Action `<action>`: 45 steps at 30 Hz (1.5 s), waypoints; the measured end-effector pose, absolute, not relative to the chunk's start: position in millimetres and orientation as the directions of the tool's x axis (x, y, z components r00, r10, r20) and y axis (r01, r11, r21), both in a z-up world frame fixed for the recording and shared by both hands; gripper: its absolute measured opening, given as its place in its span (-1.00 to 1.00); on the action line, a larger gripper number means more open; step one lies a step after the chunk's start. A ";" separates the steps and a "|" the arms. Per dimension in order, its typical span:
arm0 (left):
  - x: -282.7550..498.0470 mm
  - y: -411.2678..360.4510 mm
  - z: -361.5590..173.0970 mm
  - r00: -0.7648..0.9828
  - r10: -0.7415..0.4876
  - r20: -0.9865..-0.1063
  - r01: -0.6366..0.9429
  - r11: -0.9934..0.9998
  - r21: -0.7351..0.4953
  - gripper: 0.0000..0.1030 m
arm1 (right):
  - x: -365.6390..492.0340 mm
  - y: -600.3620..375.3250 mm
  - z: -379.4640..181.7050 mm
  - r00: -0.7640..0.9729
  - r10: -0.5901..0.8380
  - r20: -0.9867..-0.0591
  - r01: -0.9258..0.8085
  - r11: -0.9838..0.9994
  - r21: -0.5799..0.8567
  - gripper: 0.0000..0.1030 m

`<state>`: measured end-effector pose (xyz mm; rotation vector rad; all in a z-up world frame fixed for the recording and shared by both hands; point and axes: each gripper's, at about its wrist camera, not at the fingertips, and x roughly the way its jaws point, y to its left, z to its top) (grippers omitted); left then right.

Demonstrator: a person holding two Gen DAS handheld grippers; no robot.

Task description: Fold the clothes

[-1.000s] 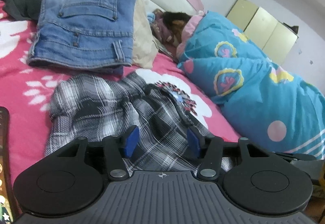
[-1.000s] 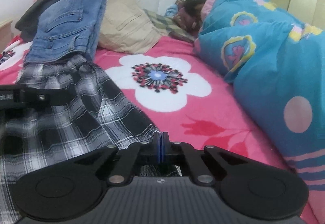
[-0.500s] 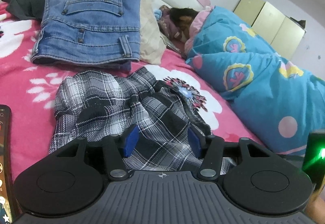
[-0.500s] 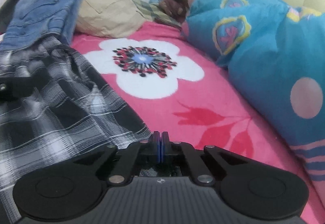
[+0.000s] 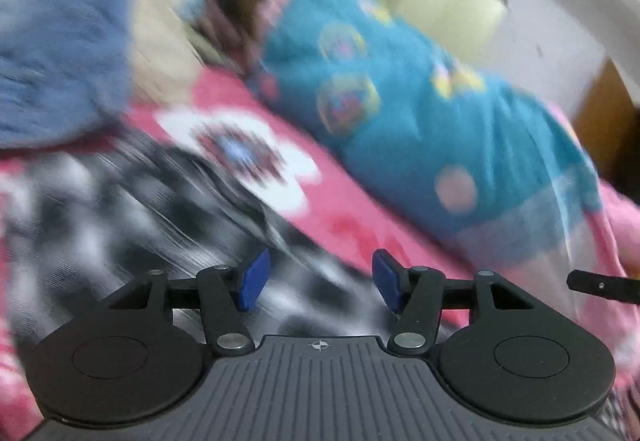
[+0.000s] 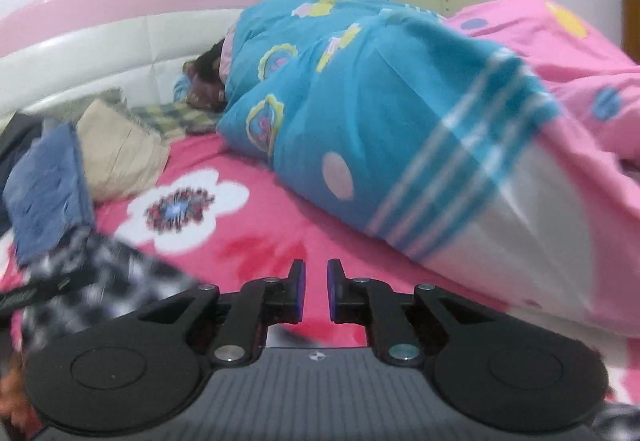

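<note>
Released since before, right gripper (image 6: 316, 289) gapes slightly above bedsheet (image 6: 272, 237); left gripper (image 5: 318, 279), spread wide, alone overlooks plaid shirt (image 5: 132, 225).

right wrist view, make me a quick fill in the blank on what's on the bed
The black-and-white plaid garment lies on the ___ floral bedsheet.
The right gripper has its jaws slightly ___, gripping nothing.
The folded blue denim jeans lie next to a folded ___ garment.

Missing words: pink; open; beige
</note>
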<state>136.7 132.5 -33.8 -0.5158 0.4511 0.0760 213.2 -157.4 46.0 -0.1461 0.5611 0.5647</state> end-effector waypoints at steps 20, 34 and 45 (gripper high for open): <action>158.5 109.6 -74.1 0.866 0.023 -0.499 -0.216 0.918 -0.333 0.10 | 174.6 -107.1 -50.3 0.719 0.356 -0.597 -0.644 0.664 -0.380 -1.00; 159.3 111.5 -75.1 0.869 0.011 -0.494 -0.211 0.912 -0.351 0.10 | 253.8 -132.0 -59.6 0.669 0.304 -0.679 -0.557 0.809 -0.187 -1.00; 158.3 112.7 -74.2 0.871 0.005 -0.491 -0.207 0.911 -0.358 0.10 | 289.6 -144.8 -55.5 0.732 0.211 -0.648 -0.413 0.894 -0.176 -0.97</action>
